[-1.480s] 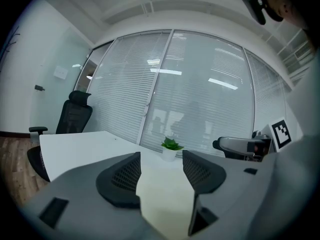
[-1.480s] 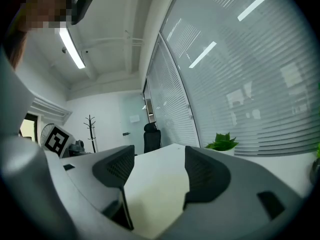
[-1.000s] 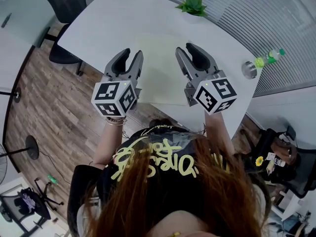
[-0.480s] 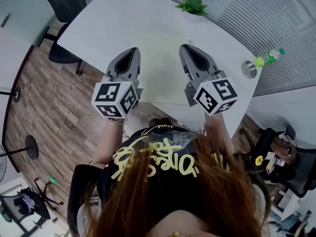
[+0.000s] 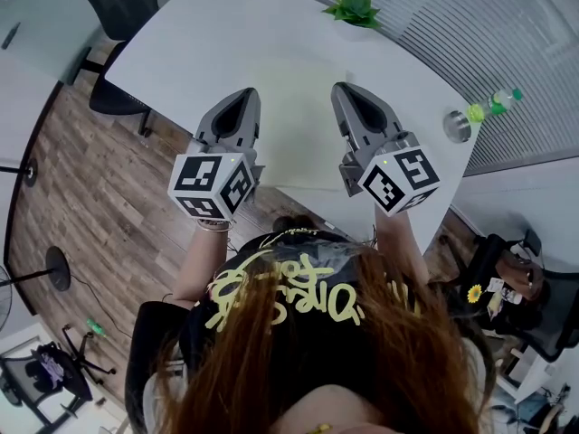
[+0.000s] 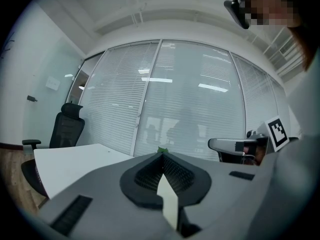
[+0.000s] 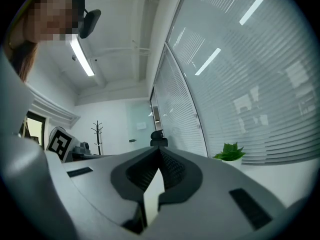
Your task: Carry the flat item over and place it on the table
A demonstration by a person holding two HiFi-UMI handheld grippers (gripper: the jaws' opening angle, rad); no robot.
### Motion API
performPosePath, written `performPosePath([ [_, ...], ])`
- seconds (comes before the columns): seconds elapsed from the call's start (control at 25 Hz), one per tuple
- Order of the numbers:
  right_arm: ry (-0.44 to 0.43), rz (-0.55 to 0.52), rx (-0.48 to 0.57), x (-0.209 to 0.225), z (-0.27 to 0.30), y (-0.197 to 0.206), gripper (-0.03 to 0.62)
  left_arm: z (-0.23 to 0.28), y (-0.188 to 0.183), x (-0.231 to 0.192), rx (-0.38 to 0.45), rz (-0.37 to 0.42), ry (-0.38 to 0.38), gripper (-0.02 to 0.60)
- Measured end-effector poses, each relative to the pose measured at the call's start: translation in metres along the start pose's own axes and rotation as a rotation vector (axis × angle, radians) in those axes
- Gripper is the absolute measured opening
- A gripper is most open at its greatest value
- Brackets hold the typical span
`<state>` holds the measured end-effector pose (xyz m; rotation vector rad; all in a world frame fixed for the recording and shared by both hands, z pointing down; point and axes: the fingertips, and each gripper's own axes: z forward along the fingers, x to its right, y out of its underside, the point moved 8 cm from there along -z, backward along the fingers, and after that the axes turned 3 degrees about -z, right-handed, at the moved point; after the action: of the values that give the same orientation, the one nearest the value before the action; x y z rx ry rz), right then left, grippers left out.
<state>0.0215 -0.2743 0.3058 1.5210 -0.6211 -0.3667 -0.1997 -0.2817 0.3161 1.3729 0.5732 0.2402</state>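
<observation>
Below, white table (image 5: 194, 39), wood floor (image 5: 81, 211)

sheet (image 5: 294, 125) pale cream | table (image 5: 199, 34) white | left tool (image 5: 242, 94) grey | right tool (image 5: 345, 89) grey | plant (image 5: 353, 9) green

You have open room across the middle and left of the worktop (image 5: 181, 52); a potted plant (image 5: 353, 9) crowds its far edge, a bottle (image 5: 495, 105) its right.

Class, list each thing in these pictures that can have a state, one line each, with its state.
Pale cream flat sheet: gripped at both side edges, over the white table.
Left gripper: shut on the sheet's left edge.
Right gripper: shut on the sheet's right edge.
Small green potted plant: upright on the table.
</observation>
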Motion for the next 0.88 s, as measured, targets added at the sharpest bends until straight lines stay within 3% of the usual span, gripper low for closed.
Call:
performPosePath([
  [0.88,-0.004,-0.043,-0.044,-0.0050,-0.0025,0.0025,0.003,-0.0056,-0.0013,0.0064,0.017,-0.006,0.007,-0.005],
])
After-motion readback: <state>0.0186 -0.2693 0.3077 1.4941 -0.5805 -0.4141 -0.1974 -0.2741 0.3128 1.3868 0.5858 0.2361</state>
